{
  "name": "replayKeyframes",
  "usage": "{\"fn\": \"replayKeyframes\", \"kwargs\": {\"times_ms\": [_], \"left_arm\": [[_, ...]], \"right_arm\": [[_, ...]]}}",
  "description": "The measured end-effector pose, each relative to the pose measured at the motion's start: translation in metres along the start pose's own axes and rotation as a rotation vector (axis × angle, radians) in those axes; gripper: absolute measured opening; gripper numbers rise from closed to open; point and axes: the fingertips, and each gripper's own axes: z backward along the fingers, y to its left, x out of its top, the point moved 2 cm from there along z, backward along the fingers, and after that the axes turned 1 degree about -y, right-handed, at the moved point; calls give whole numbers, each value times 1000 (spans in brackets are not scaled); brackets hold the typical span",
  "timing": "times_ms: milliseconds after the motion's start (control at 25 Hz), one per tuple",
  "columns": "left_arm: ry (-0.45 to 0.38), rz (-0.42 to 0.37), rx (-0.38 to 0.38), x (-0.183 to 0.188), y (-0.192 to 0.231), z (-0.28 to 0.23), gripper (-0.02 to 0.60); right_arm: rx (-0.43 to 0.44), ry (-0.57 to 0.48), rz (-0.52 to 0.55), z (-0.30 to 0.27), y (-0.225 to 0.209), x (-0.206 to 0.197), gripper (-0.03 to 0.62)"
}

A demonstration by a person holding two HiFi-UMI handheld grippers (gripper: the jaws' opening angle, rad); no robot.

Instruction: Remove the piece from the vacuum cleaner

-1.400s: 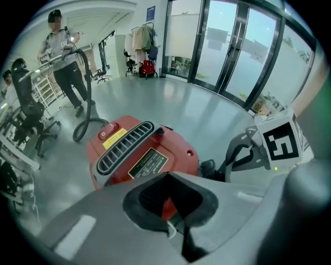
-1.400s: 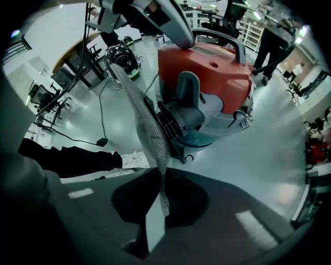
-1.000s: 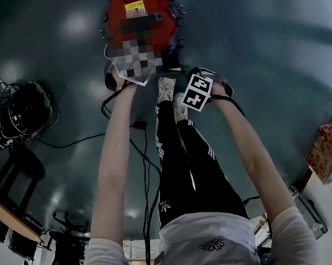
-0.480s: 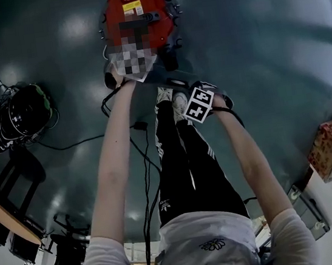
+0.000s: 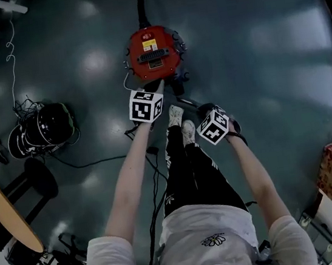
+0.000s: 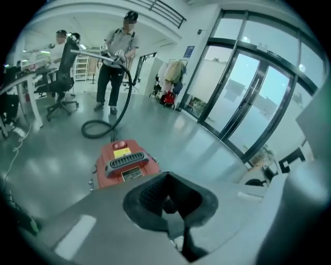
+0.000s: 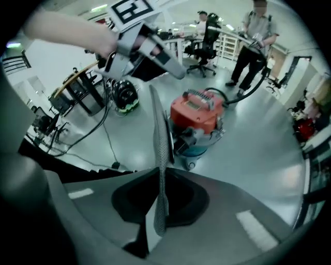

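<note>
One glossy dark floor [image 5: 275,40] fills the head view and carries every item listed. One person [image 5: 198,228] in a white top and dark striped trousers stands on it, both bare arms stretched forward, one claw in each hand. One wall of glass doors [image 6: 243,98] shows at the right of the left gripper view. One second person [image 6: 116,52] stands across the room holding the far end of the hose; a third sits in an office chair [image 6: 61,77] beside a desk. One red vacuum cleaner [image 5: 154,54], round in body with a dark grille on top, sits on the floor just ahead of the person's shoes. One dark hose [image 6: 103,124] leaves its far side and curls on the floor. One black round machine [image 5: 41,125] with loose cables lies on the floor well to the left. One left claw [image 6: 168,194], with its marker cube on top, hangs above the near edge of the vacuum cleaner; its jaws are together with nothing between them. One right claw [image 7: 160,196], lower and closer to the person's body, has its jaws pressed onto the piece. One piece [image 7: 159,145], thin, flat and mesh-textured, stands upright and edge-on out of the right claw, clear of the vacuum cleaner and in the air just to the near right of it.
</note>
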Motion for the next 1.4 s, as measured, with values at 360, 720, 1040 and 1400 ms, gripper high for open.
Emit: {"fn": "replayKeyframes", "kwargs": {"times_ms": [360, 720, 1040, 1400], "left_arm": [[-484, -177, 266, 118, -86, 212, 1], [-814, -310, 294, 180, -176, 353, 1], [-984, -275, 327, 192, -184, 413, 1], [-1033, -257, 342, 194, -172, 438, 1]], "right_arm": [[-288, -491, -80, 224, -23, 104, 44], [-438, -881, -1, 415, 16, 154, 44], [-472, -1128, -131, 482, 13, 166, 44], [-448, -1159, -186, 478, 31, 182, 43]]}}
